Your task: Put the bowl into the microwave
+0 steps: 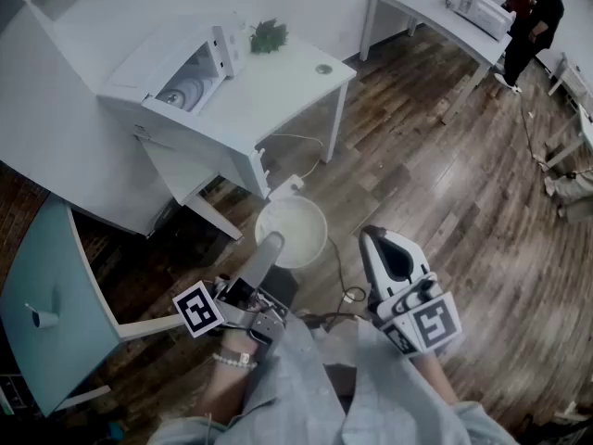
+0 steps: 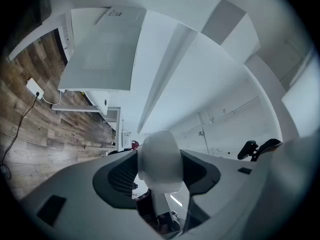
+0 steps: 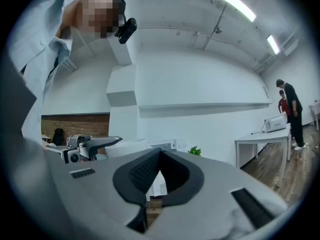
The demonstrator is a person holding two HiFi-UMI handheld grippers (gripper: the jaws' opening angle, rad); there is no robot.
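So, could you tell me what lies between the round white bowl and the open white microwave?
In the head view: the front edge and leg of the white table, then a white power strip on the floor by the bowl.

1. No word, brand name or number can be read in any of the three views.
2. Black-and-white square markers, patterns rather than letters, show on the cube (image 1: 197, 309) of the left gripper (image 1: 271, 244) and the cube (image 1: 435, 323) of the right gripper (image 1: 372, 237).
3. A small sticker (image 2: 115, 13) at the top edge of a white panel (image 2: 102, 51) is too blurred to read.
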